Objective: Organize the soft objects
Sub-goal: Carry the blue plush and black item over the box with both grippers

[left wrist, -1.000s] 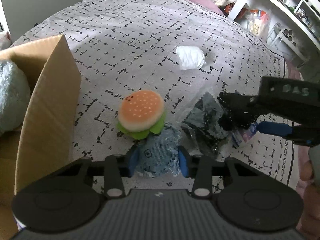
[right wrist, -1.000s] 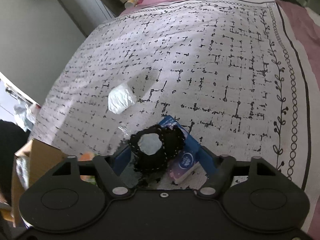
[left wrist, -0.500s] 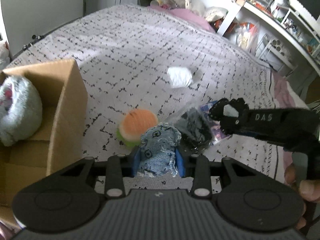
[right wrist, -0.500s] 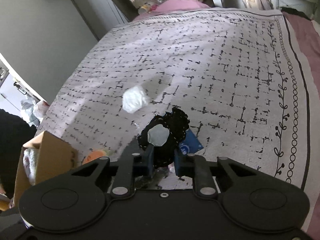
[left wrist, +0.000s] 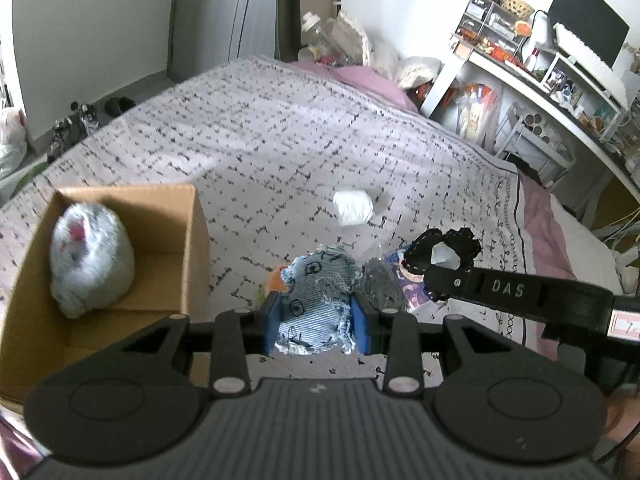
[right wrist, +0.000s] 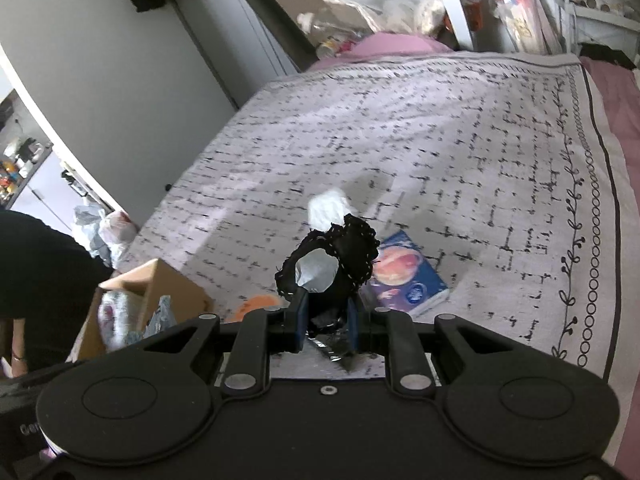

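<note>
Left gripper (left wrist: 316, 322) clamped on a frayed denim plush (left wrist: 318, 304), wedged between the blue pads at lower centre, raised above the bedspread (left wrist: 280, 140). Right gripper (right wrist: 326, 322) just closed, now pinching a black stitched plush (right wrist: 340, 256) that sticks up past the fingertips at frame centre. Cardboard box (left wrist: 188, 240) at left with a grey fluffy toy (left wrist: 90, 260) inside. White bundle (left wrist: 352, 206) on the bedspread, centre right.

My bed (left wrist: 280, 152) wears a pale bedspread (right wrist: 460, 152) with black dashes. A white shelf desk (left wrist: 560, 92) carries a dark monitor (left wrist: 586, 36) on my right; plain grey walls (left wrist: 88, 20) stand beyond.
</note>
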Demonstrator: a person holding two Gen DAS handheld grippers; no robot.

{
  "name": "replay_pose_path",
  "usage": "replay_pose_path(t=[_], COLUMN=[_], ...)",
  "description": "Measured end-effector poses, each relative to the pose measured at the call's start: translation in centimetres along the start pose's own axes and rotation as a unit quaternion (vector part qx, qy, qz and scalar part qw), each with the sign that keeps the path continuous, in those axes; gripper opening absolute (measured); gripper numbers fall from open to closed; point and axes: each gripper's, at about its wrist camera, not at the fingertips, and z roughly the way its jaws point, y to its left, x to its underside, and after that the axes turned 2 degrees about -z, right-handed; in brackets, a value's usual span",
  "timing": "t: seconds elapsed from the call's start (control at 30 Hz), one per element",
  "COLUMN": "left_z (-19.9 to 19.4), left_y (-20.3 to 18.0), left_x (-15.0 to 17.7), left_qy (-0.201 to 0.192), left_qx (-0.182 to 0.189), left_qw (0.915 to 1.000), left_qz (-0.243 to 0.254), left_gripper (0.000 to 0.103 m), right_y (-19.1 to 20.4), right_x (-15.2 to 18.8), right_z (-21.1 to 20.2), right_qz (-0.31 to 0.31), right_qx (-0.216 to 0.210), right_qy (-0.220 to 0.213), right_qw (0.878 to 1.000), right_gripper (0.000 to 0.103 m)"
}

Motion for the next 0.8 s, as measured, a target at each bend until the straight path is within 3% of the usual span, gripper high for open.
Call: replay_pose_path(t=[0.4, 0.8], left_z=[-3.3, -4.7], left_y=[2.5, 7.3], left_x=[-1.2, -1.6], left_qy=[-0.019, -0.023], left_qx=[-0.01, -0.028], left_qw=[0.9998, 0.999], left_qz=[0.002, -0.027], left_gripper=[0.036, 0.036], right_y=[4.5, 8.5], right_x=[0.1, 0.6], right_z=[-1.1, -0.4], right_qz=[-0.043, -0.062], right_qx=[-0.016, -0.029], right_qy=[-0.012, -0.013], right_qw=[0.999, 0.998], right_gripper=[0.02, 0.02])
